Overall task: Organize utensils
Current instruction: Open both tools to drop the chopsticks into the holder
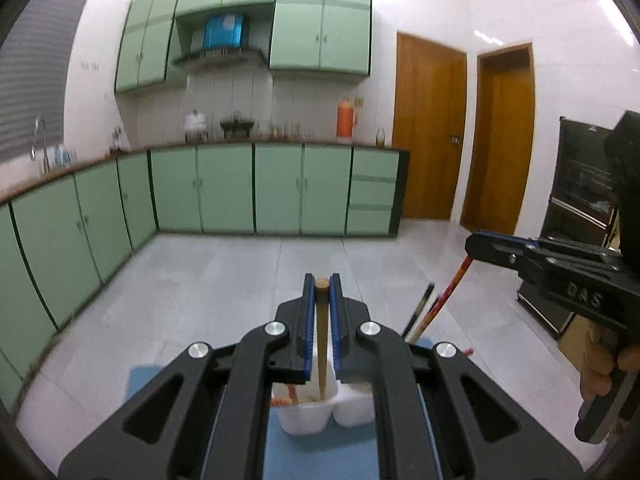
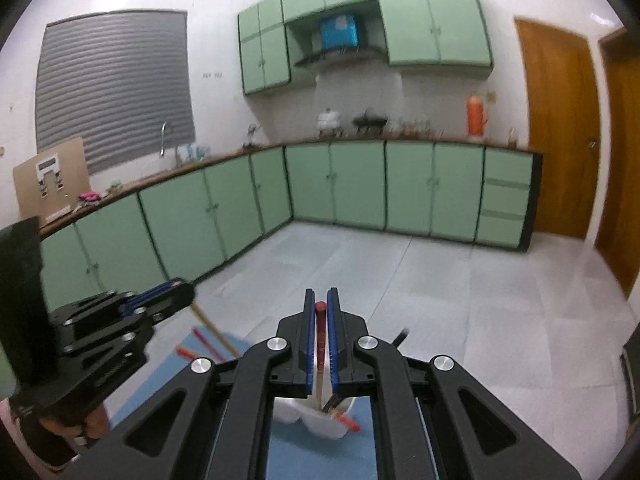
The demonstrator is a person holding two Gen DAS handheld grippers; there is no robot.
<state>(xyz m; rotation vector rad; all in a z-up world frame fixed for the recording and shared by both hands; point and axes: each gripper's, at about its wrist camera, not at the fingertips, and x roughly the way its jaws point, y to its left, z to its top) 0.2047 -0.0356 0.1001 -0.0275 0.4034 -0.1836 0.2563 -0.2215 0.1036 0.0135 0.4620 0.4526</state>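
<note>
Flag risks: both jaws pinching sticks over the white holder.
1. Left gripper holds the tan chopstick by its top end only, so it may pivot.
2. Red chopstick in right gripper enters a compartment already holding sticks.
3. White holder looks light and could tip.

Tan chopstick [image 1: 321, 332], red chopstick [image 2: 320, 332]

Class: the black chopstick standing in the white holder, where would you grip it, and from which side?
Grip the black chopstick near its free upper end, coming from above the white holder: it leans upright, its lower part sunk among other sticks, so only the top is clear for a tool.
</note>
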